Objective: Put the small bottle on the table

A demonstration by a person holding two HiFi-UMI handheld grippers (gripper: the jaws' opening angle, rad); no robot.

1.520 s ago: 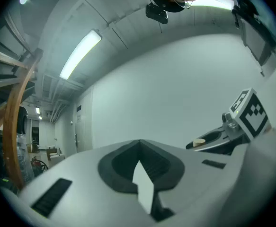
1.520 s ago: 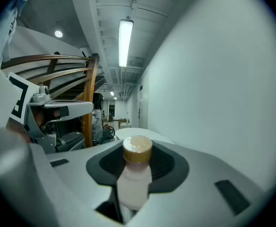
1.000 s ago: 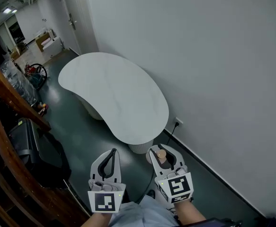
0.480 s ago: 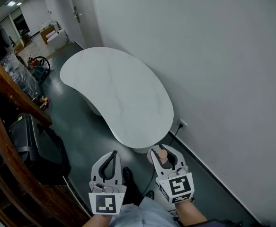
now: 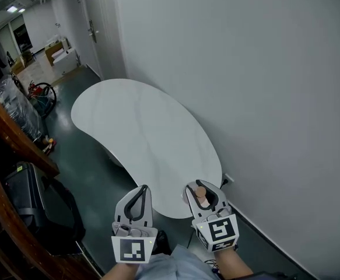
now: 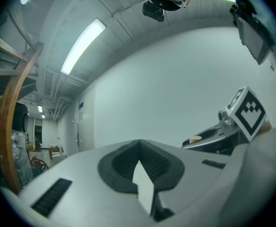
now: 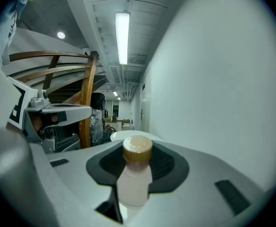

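Note:
My right gripper [image 5: 200,195] is shut on a small white bottle [image 7: 134,179] with a tan cap [image 5: 199,190], held upright between the jaws. In the head view it hovers just over the near end of a white kidney-shaped table [image 5: 140,139]. My left gripper [image 5: 137,197] hangs beside it at the left, shut with nothing between its jaws. The left gripper view shows those jaws [image 6: 140,162] closed and the right gripper [image 6: 223,138] off to the right. In the right gripper view the table [image 7: 128,135] shows as a sliver beyond the cap.
A plain white wall [image 5: 263,86] runs along the table's right side. Dark green floor [image 5: 79,168] lies left of the table. A wooden stair rail [image 5: 12,139] and a black case [image 5: 27,191] are at the far left. Boxes and clutter [image 5: 56,48] stand down the corridor.
The view has advanced toward the table: its near end now lies right under both grippers. The bottle stays clamped in the right gripper and the left stays shut.

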